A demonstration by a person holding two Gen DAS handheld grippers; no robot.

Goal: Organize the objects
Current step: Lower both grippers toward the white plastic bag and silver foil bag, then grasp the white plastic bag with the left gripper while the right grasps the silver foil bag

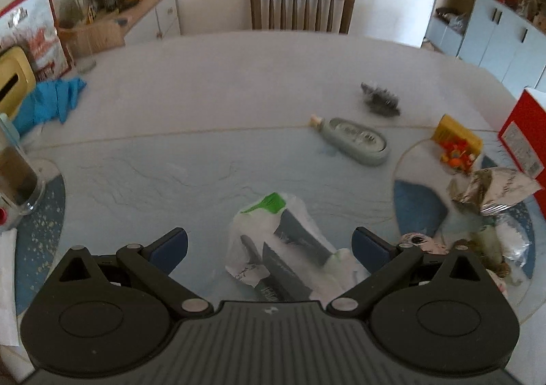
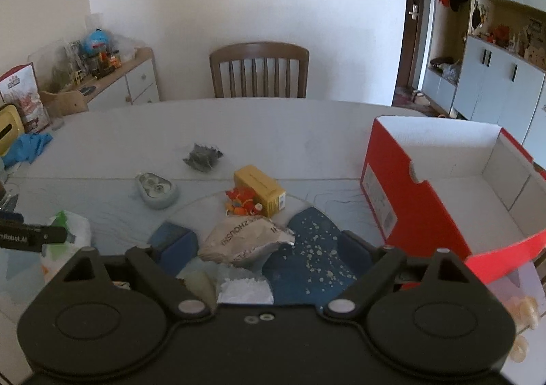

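My left gripper (image 1: 269,243) is open, its blue fingers either side of a white plastic packet with a green tab (image 1: 279,245) lying on the table. My right gripper (image 2: 268,248) is open above a crumpled silver foil bag (image 2: 244,243), which also shows in the left wrist view (image 1: 491,188). An open red shoebox (image 2: 443,194) stands at the right, empty inside. On the table lie a yellow box (image 2: 261,190), an orange toy (image 2: 240,202), a grey-green oval case (image 2: 157,190) and a dark grey crumpled thing (image 2: 202,157).
A blue speckled placemat (image 2: 314,258) lies under the right gripper. A blue cloth (image 1: 51,101), a yellow box (image 1: 13,81) and a glass jar (image 1: 17,176) sit at the table's left. A wooden chair (image 2: 259,71) stands at the far side. A cluttered sideboard (image 2: 112,77) is far left.
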